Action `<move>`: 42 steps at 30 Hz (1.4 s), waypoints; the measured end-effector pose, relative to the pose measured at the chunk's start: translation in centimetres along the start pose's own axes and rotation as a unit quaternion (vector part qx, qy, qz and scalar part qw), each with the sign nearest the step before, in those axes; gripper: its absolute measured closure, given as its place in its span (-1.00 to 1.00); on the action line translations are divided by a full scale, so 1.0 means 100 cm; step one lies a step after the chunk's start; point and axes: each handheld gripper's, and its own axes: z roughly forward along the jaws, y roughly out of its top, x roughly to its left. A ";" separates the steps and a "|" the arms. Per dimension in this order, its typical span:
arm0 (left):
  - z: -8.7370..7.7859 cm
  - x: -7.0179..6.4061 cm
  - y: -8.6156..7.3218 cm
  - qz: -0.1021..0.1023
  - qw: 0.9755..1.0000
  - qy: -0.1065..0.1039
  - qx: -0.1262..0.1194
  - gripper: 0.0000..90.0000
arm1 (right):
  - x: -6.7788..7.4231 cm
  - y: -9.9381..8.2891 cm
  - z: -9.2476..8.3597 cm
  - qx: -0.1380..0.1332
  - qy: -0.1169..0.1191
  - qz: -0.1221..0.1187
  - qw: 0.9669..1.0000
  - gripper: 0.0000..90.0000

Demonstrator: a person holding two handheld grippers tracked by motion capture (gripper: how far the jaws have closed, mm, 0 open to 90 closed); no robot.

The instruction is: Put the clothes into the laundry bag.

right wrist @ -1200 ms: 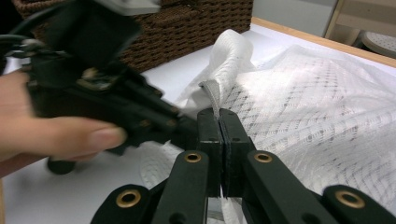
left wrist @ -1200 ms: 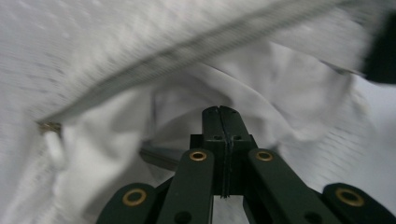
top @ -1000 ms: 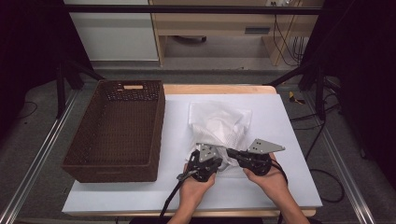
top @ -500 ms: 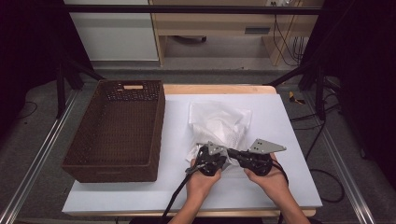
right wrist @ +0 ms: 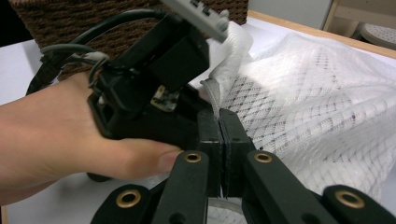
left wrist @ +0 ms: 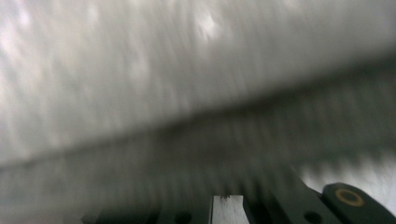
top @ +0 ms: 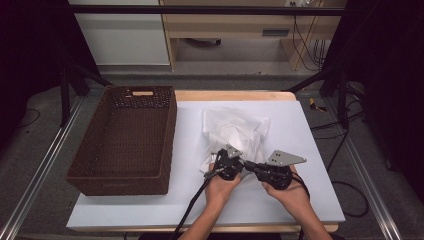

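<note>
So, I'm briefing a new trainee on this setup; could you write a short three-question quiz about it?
1. True or false: the white mesh fabric lies inside the dark brown wicker basket.
2. What is pinched between the right gripper's jaws?
3. The basket stands where? A) left of the fabric B) right of it C) on the floor

Key: 1 false, it lies on the white table; 2 an edge of the fabric; 3 A.

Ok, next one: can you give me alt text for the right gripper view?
The right gripper, jaws shut, pinches an edge of a white mesh fabric bag lying on the white table. Just to its left, a hand holds the left gripper against the same edge, with a brown wicker basket behind.
</note>
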 end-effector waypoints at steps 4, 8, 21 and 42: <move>0.003 0.003 0.001 -0.006 1.000 0.001 -0.008 1.00 | 0.001 -0.001 0.000 0.003 0.001 -0.002 1.000 0.99; 0.005 0.005 0.002 -0.014 1.000 0.005 -0.016 1.00 | 0.002 -0.001 0.000 0.003 0.001 -0.001 1.000 0.99; 0.006 0.011 0.009 -0.029 0.999 0.026 -0.030 1.00 | 0.001 -0.001 -0.003 -0.003 0.003 0.004 1.000 0.99; 0.010 0.009 0.011 -0.022 0.998 0.044 -0.036 1.00 | 0.000 -0.001 -0.004 -0.006 0.003 0.008 1.000 0.99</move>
